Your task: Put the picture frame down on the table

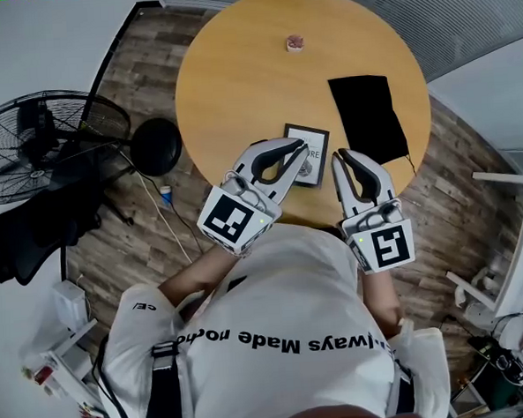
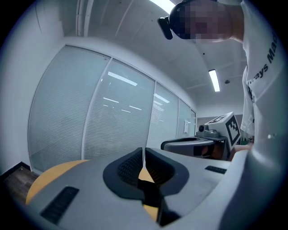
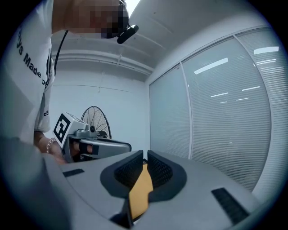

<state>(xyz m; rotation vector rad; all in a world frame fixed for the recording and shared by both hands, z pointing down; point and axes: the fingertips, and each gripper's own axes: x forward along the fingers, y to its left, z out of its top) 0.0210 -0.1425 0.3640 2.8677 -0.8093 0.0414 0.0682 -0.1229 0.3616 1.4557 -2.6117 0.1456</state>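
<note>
The picture frame [image 1: 312, 154], black with a white mat, lies flat on the round wooden table [image 1: 236, 81] near its front edge. My left gripper [image 1: 298, 144] hovers over the frame's left side and hides part of it; its jaws are shut with nothing between them. My right gripper [image 1: 339, 158] hangs just right of the frame, also shut and empty. In the left gripper view the left gripper [image 2: 144, 155] has its pads together over the table top, with the right gripper [image 2: 198, 144] beside it. The right gripper view shows the right gripper [image 3: 145, 157] the same way.
A black cloth [image 1: 368, 116] lies on the table right of the frame. A small pinkish object [image 1: 295, 43] sits at the table's far side. A floor fan [image 1: 41, 142] and a black chair [image 1: 42, 226] stand to the left. Glass walls with blinds [image 2: 90, 121] surround the room.
</note>
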